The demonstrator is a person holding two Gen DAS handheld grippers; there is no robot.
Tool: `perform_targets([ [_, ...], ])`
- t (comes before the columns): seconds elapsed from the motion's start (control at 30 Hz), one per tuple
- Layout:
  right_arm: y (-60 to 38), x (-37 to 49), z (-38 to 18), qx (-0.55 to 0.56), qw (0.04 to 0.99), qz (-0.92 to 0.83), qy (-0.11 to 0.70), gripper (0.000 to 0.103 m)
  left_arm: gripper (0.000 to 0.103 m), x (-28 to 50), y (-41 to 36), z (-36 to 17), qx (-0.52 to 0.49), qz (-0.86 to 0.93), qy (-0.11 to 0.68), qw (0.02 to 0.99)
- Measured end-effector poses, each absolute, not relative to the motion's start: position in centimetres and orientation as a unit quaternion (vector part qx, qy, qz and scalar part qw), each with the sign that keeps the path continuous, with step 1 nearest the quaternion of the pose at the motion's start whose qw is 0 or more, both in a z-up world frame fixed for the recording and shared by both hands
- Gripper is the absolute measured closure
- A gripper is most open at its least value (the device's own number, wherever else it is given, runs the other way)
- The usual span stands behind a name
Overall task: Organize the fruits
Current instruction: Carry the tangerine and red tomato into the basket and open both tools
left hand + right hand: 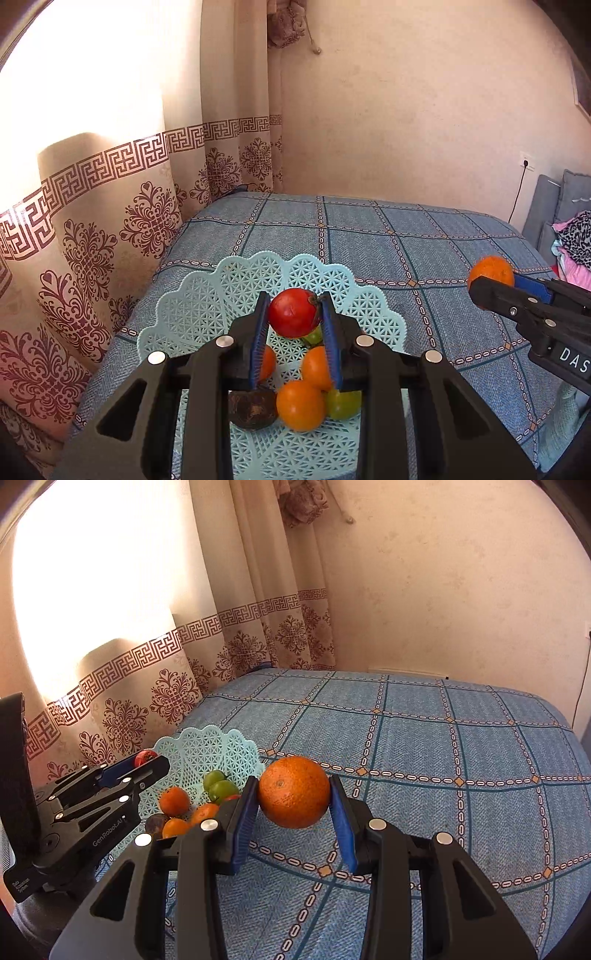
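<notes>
My left gripper [293, 314] is shut on a red fruit [293, 312] and holds it above the pale blue lattice basket [207, 295]. Inside the basket lie several small oranges [300, 404], a green fruit [343, 402] and a dark brown fruit [251, 408]. My right gripper [293, 794] is shut on a large orange [293, 792], raised over the blue checked cloth to the right of the basket [199, 749]. From the left wrist view that orange [491, 271] shows at the right, pinched by the right gripper [493, 280]. The left gripper [147, 762] appears at the left of the right wrist view.
A blue checked cloth [406, 236] covers the table. Patterned curtains [110, 221] hang close along the left edge, and a plain wall [406, 110] stands behind. At the far right sit grey cushions [554, 206] and pink fabric [576, 254].
</notes>
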State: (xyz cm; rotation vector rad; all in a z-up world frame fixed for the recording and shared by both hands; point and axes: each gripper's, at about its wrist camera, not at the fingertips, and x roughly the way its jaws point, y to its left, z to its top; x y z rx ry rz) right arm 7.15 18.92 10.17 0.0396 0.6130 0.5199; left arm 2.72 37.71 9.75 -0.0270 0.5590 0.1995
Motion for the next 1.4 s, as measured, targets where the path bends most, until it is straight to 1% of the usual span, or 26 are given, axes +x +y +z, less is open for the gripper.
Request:
perform_targets([
  [0.4, 23.5, 7.3, 9.7, 0.007, 0.908, 0.285, 0.307, 0.064, 0.075, 2.2, 41.9, 8.5, -0.036, 0.125, 0.286, 0.949],
  [0.9, 26.9, 7.6, 8.3, -0.004, 0.898, 0.297, 0.324, 0.065, 0.074, 2.9, 43.0, 7.6, -0.052, 0.116, 0.296, 0.947],
  [0.93, 27.0, 7.6, 8.3, -0.004, 0.898, 0.297, 0.324, 0.064, 0.072, 2.9, 43.2, 7.6, -0.059, 0.113, 0.296, 0.947],
  [1.0, 27.3, 7.7, 8.2, -0.005, 0.897, 0.297, 0.326, 0.064, 0.057, 2.8, 43.8, 7.7, -0.079, 0.108, 0.294, 0.946],
  [1.03, 27.4, 7.7, 8.2, -0.005, 0.897, 0.297, 0.327, 0.065, 0.054, 2.7, 44.0, 7.7, -0.086, 0.112, 0.291, 0.946],
  [1.07, 27.5, 7.7, 8.1, -0.006, 0.897, 0.297, 0.327, 0.065, 0.052, 2.6, 44.3, 7.9, -0.09, 0.117, 0.288, 0.946],
  [1.33, 28.8, 7.7, 7.8, -0.01, 0.893, 0.304, 0.331, 0.065, 0.05, 1.6, 45.9, 9.0, -0.119, 0.141, 0.265, 0.946],
  [1.4, 29.2, 7.7, 7.8, -0.012, 0.892, 0.306, 0.332, 0.065, 0.043, 1.5, 46.2, 9.1, -0.124, 0.149, 0.262, 0.945],
])
